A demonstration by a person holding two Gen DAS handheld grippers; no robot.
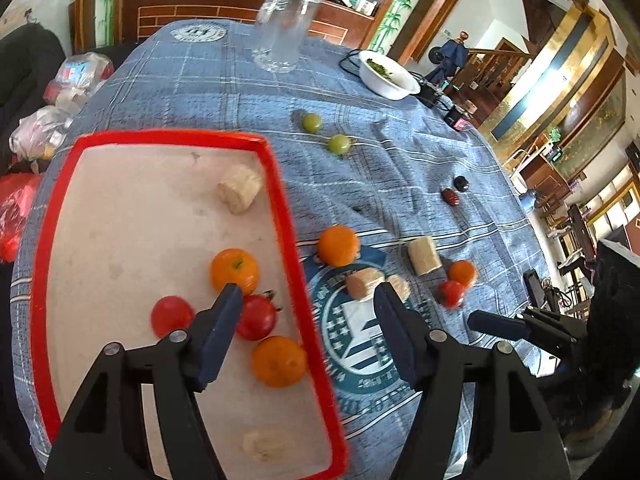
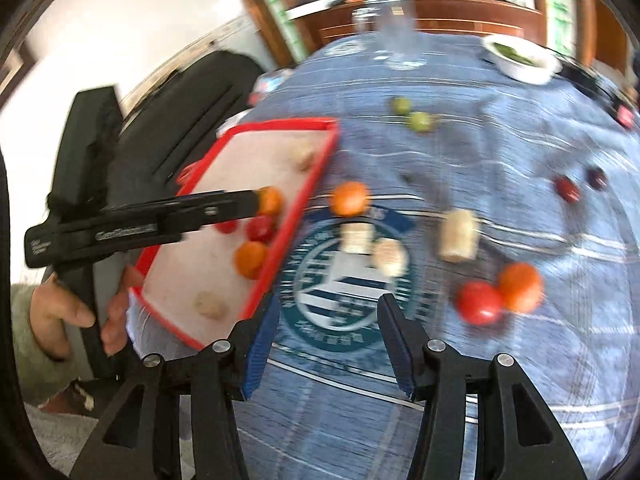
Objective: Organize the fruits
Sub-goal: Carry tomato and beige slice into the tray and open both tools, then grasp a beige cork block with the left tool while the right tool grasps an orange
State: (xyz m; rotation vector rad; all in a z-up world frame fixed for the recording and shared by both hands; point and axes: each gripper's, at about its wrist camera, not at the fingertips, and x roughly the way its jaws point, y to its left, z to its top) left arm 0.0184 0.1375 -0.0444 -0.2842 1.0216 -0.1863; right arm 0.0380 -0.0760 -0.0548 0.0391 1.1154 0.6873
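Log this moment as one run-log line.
left gripper: open, empty, over red tray | right gripper: open, empty, over tablecloth | fruit split between both

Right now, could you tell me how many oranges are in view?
4: two in the red tray, orange and orange; two on the cloth, orange and orange.

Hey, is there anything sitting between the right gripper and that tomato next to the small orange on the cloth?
Nothing visible. The right gripper is open over bare tablecloth, and the tomato lies ahead to its right, touching the small orange. The banana pieces lie farther ahead, off that line.
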